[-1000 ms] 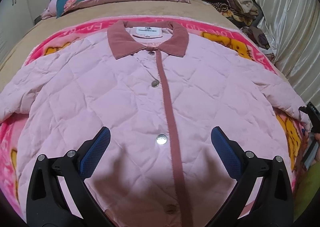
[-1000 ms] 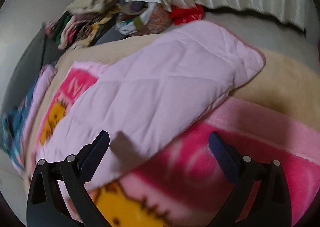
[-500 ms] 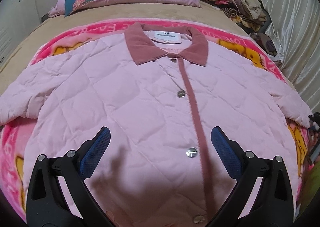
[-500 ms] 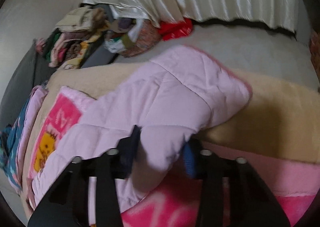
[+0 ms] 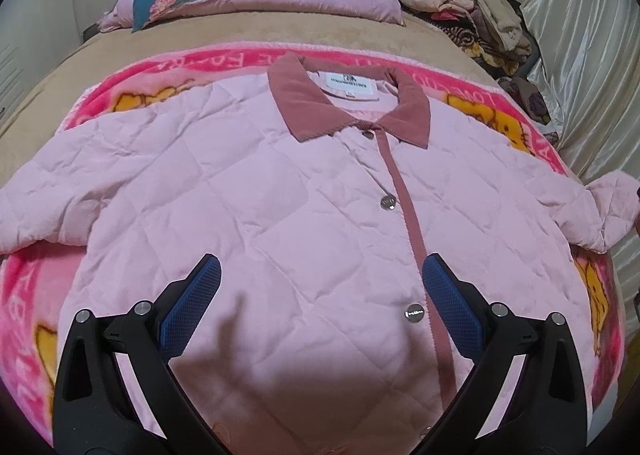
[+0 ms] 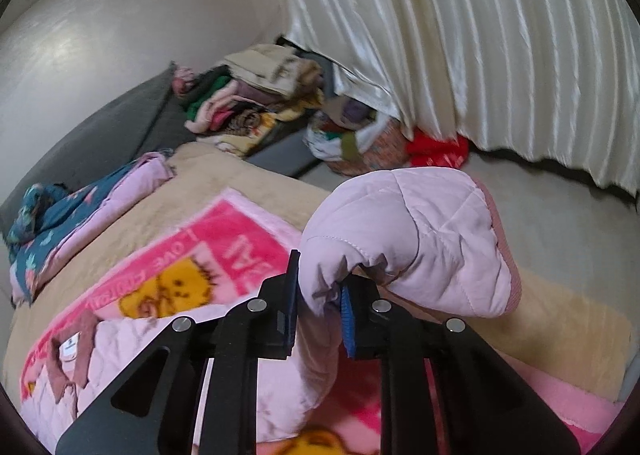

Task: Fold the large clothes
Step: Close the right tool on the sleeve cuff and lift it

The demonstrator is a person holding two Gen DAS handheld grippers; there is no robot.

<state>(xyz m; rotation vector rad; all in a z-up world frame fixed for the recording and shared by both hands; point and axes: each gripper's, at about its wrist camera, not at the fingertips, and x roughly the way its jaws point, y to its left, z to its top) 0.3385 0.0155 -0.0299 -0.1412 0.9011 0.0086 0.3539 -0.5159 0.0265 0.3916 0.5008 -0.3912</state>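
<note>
Right wrist view: right gripper (image 6: 320,287) clamped on the pink jacket's sleeve (image 6: 408,239); left gripper (image 5: 320,295) spread apart.

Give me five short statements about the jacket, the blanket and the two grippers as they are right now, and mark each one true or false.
1. The right gripper is clamped on the pink jacket's sleeve. True.
2. The left gripper holds the jacket's collar. False: its jaws stand open over the jacket front, holding nothing.
3. The pink quilted jacket lies front up, buttoned. True.
4. The jacket lies on a plain white sheet. False: it lies on a pink cartoon blanket.
5. The held sleeve lies flat on the bed. False: it is raised off the blanket.
</note>
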